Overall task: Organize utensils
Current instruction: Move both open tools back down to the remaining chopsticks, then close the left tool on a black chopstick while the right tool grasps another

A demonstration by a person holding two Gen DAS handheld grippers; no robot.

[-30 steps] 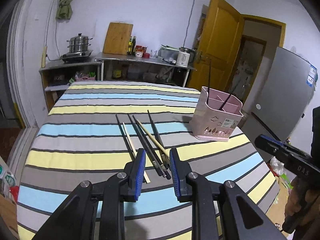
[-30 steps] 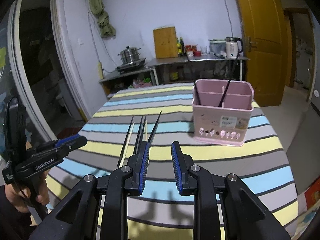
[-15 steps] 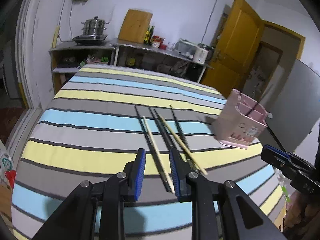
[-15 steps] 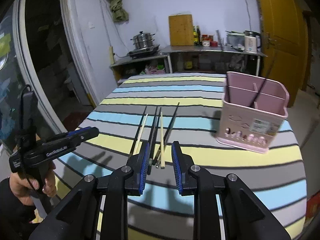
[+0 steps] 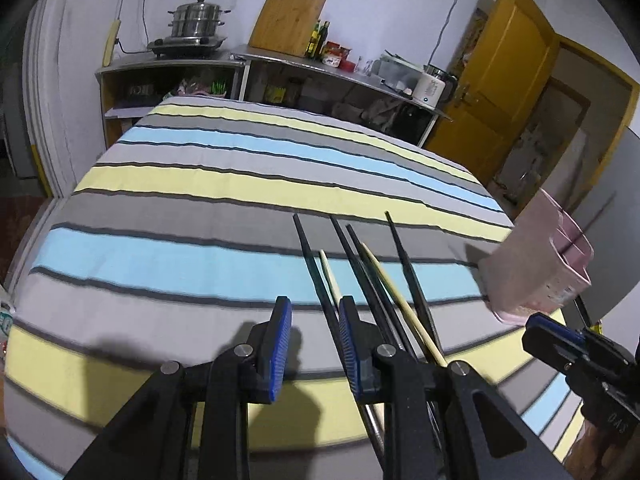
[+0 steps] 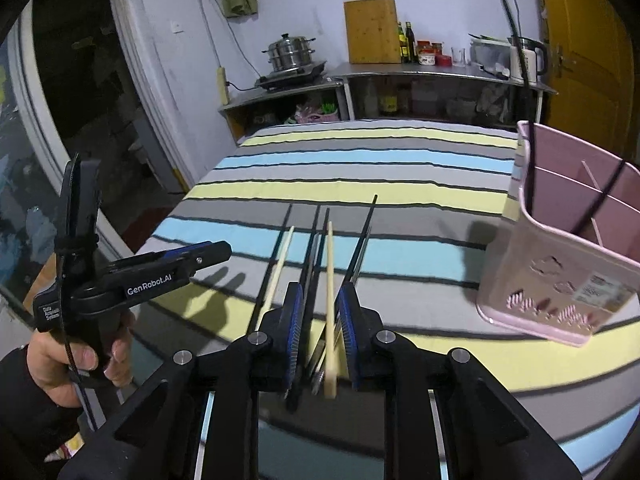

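The left gripper (image 5: 314,340) is low over the striped cloth (image 5: 200,256), its blue pads apart with only cloth between them, so it is open and holds nothing. The chopsticks (image 5: 360,276) lie on the cloth just at 1 o'clock from it; the leftmost black one and a pale one pass close to the right pad, but I cannot tell if they touch it. In this view there are four black sticks and two pale ones, all lying side by side and pointing toward 11 o'clock. The pink holder (image 5: 540,264) stands at 3 o'clock, near the cloth's right edge, and looks tilted because of the lens. The right gripper (image 6: 320,332) is also open, and it is over the near ends of the chopsticks (image 6: 329,264): one pale stick and some black ones run between its pads, while another pale stick (image 6: 280,264) lies outside, at 11 o'clock. Whether the pads touch any stick is not clear. In the right view the holder (image 6: 552,264) is at 2 o'clock, upright, with two black sticks standing in its compartments. The left gripper (image 6: 212,254) appears there at 9 o'clock.
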